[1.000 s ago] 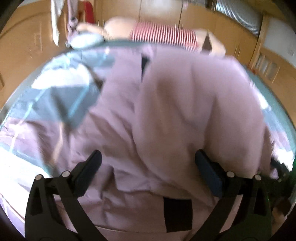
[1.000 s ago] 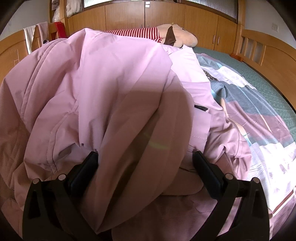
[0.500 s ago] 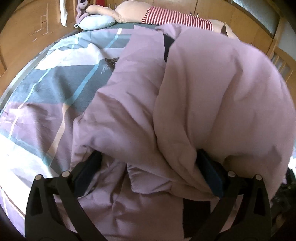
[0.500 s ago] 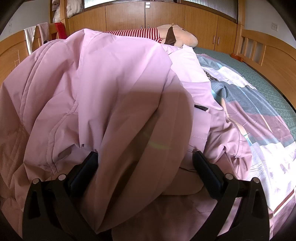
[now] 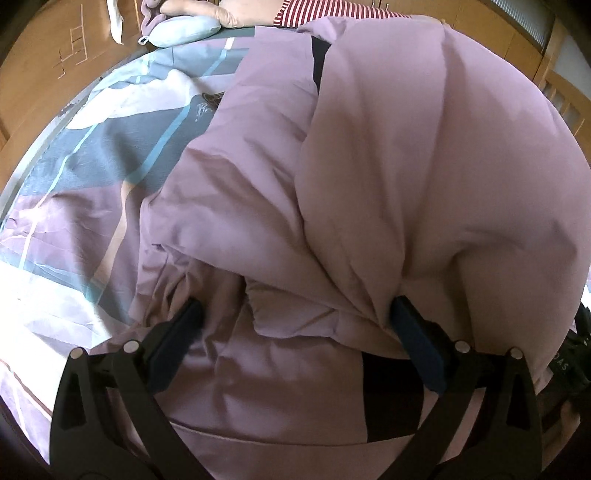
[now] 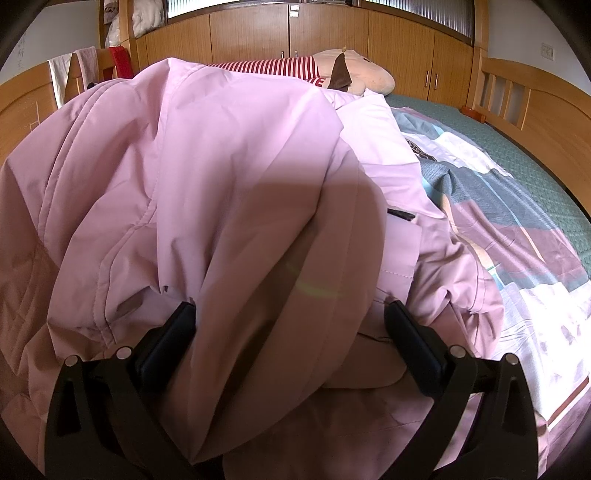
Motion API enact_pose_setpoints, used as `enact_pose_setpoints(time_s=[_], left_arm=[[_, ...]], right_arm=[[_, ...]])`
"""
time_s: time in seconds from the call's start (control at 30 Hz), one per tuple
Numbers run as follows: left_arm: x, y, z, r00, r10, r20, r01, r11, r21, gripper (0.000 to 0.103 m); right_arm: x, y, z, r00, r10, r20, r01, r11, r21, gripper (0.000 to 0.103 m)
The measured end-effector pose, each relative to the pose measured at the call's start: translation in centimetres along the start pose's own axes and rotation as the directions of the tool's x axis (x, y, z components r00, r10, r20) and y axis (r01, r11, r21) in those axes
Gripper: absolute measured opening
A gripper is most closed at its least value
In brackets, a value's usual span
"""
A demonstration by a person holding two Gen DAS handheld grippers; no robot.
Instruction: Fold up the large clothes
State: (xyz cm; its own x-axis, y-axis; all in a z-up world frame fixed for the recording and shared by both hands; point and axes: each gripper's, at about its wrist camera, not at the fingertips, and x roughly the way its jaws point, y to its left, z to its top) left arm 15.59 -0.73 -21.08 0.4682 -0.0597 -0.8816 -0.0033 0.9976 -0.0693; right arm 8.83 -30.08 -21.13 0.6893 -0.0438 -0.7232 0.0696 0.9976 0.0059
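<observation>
On my left wrist camera, the left gripper (image 5: 295, 325) has its two fingers spread wide, with a thick fold of the pink padded jacket (image 5: 406, 166) bulging between them; the fabric runs past the right finger (image 5: 417, 343) and lies over the tip of the left one, but the jaws are not pressed together on it. The jacket is heaped across the middle of the bed, with a dark strip (image 5: 319, 59) showing along one seam (a zipper or trim, I can't tell which). Left of the heap lies the patchwork bedsheet (image 5: 92, 166) in grey, teal, white and mauve blocks, and at the far left corner of the bed sits a pale blue pillow (image 5: 181, 31).

On my right wrist camera, the right gripper (image 6: 288, 325) is likewise splayed open, and a long rounded fold of the pink padded jacket (image 6: 229, 155) fills the gap between the fingers and drapes toward the lens. Beyond it, at the head of the bed, rests a plush toy (image 6: 354, 74) in a red-and-white striped top. The bedsheet (image 6: 517, 229) extends to the right edge, bounded by the wooden bed frame (image 6: 535, 107).
</observation>
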Motion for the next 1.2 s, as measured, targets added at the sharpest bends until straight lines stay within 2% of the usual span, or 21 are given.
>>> enact_pose_setpoints(time_s=[0.1, 0.2, 0.3, 0.37, 0.47, 0.57, 0.63, 0.7, 0.77, 0.83, 0.87, 1.0, 1.13, 1.2], left_arm=[[-1.7, 0.1, -0.4, 0.999, -0.005, 0.032, 0.006, 1.0, -0.024, 0.101], [-3.1, 0.4, -1.3, 0.998, 0.034, 0.058, -0.033, 0.999, -0.021, 0.101], [-1.8, 0.0, -2.3, 0.999, 0.049, -0.012, -0.049, 0.999, 0.008, 0.101], [0.4, -0.6, -2.6, 0.991, 0.114, -0.068, -0.11, 0.992, 0.057, 0.101], [0.3, -1.6, -2.8, 0.986, 0.16, -0.045, -0.155, 0.983, 0.095, 0.101], [-1.2, -1.5, -2.7, 0.993, 0.118, -0.009, -0.118, 0.991, 0.059, 0.101], [-2.9, -0.6, -2.4, 0.995, 0.089, 0.05, -0.09, 0.996, 0.017, 0.101], [-5.2, -0.1, -1.9, 0.986, 0.054, 0.156, -0.052, 0.998, -0.019, 0.101], [-6.2, 0.4, -1.3, 0.974, 0.031, 0.225, -0.025, 0.999, -0.03, 0.101], [-5.4, 0.8, -0.6, 0.977, 0.011, 0.213, -0.007, 1.0, -0.02, 0.101], [-4.1, 0.8, -0.2, 0.983, -0.028, 0.182, 0.03, 1.0, -0.006, 0.101], [0.1, 1.1, 0.4, 0.993, -0.095, 0.071, 0.096, 0.995, -0.01, 0.101], [0.4, 1.1, 0.4, 0.992, -0.11, 0.056, 0.111, 0.994, -0.016, 0.101], [-0.2, 0.9, 0.4, 0.992, -0.099, 0.083, 0.101, 0.995, -0.014, 0.101]], right_arm=[[0.0, 0.0, 0.0, 1.0, 0.005, 0.001, -0.005, 1.0, 0.006, 0.102], [0.0, 0.0, 0.0, 1.0, 0.005, 0.001, -0.005, 1.0, 0.008, 0.102], [0.0, 0.0, 0.0, 1.0, 0.009, 0.003, -0.009, 1.0, 0.012, 0.102], [0.0, 0.1, 0.1, 1.0, 0.009, 0.005, -0.009, 1.0, 0.013, 0.102], [0.0, 0.1, 0.0, 1.0, 0.01, 0.004, -0.01, 1.0, 0.014, 0.102], [0.0, 0.0, 0.0, 1.0, 0.011, 0.006, -0.011, 1.0, 0.015, 0.102], [0.0, 0.0, 0.0, 1.0, 0.012, 0.006, -0.012, 1.0, 0.016, 0.102], [0.0, 0.1, 0.0, 1.0, 0.011, 0.006, -0.011, 1.0, 0.015, 0.102], [0.0, 0.0, 0.0, 1.0, 0.011, 0.007, -0.011, 1.0, 0.015, 0.102], [0.0, 0.0, 0.0, 1.0, 0.011, 0.007, -0.011, 1.0, 0.016, 0.102], [0.0, 0.0, 0.0, 1.0, 0.011, 0.007, -0.011, 1.0, 0.016, 0.102], [0.0, 0.0, 0.0, 1.0, 0.011, 0.008, -0.011, 1.0, 0.016, 0.102], [0.0, 0.0, 0.0, 1.0, 0.012, 0.008, -0.013, 1.0, 0.018, 0.102], [-0.1, -0.1, -0.1, 1.0, 0.014, 0.01, -0.014, 1.0, 0.019, 0.102]])
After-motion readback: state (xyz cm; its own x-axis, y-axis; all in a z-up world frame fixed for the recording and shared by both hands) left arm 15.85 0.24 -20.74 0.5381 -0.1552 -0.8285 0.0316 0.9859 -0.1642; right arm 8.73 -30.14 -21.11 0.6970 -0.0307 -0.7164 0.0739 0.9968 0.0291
